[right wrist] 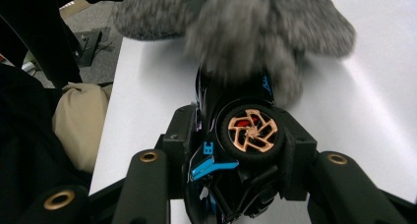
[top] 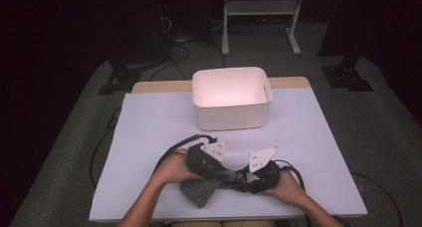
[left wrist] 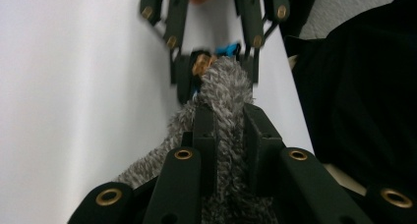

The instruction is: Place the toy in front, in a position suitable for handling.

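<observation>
Left gripper (left wrist: 228,130) clamps grey cloth (left wrist: 223,86); right gripper (right wrist: 231,140) grips toy car (right wrist: 236,150) (part-covered); wiping underway; bin (top: 232,98) unused.

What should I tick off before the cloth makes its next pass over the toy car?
1. Right gripper clamped on the toy car: ok, jaws sit either side of its wheel.
2. Left gripper shut on the grey fuzzy cloth: ok.
3. Cloth touching the car: ok, it drapes over the car's far end.
4. Car lifted off the table: cannot tell.
5. White bin out of the way: ok, it stands apart, farther back.
6. Cables clear of the work: ok, they trail behind both hands.
</observation>
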### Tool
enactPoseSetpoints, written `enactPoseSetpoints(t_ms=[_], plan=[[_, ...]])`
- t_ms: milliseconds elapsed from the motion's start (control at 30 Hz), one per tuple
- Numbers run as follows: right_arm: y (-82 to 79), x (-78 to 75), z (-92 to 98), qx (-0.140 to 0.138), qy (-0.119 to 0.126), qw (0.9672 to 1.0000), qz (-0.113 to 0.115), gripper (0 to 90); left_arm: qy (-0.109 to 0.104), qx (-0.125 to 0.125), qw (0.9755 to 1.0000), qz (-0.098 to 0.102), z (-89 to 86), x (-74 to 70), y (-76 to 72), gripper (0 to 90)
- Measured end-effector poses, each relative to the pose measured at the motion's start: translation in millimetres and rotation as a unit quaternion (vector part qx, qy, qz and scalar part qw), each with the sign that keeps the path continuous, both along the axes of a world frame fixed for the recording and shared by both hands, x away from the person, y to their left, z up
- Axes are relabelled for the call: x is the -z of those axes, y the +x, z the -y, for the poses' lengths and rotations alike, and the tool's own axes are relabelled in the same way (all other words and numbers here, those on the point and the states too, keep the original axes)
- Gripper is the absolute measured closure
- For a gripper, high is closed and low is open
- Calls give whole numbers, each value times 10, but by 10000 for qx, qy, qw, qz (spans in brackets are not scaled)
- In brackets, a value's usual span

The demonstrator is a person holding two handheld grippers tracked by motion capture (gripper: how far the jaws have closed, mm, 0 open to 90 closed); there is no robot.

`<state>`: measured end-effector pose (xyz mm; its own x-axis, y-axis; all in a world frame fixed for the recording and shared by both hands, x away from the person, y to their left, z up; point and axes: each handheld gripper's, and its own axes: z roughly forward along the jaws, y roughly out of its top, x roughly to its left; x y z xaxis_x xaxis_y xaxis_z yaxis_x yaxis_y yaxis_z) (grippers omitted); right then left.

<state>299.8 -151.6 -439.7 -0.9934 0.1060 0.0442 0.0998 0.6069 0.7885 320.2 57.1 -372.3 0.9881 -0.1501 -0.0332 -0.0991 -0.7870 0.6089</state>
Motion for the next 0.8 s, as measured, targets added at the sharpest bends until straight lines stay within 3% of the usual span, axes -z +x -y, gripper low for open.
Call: enactPoseSetpoints(t_ms=[333, 533, 700, 800], plan=[[1, 4, 3, 19, 27, 10000, -43, 568, 1, 241, 9997, -26, 345, 15, 33, 779], [1, 7, 5, 30, 34, 10000, -54, 568, -101, 216, 9996, -170, 308, 37, 54, 778], [0, 8, 5, 30, 33, 10000, -26, 568, -116, 224, 9996, -110, 235, 30, 63, 778], [5, 9, 8, 33, 36, 10000, -74, 568, -111, 103, 9998, -121, 132, 29, 73, 778]])
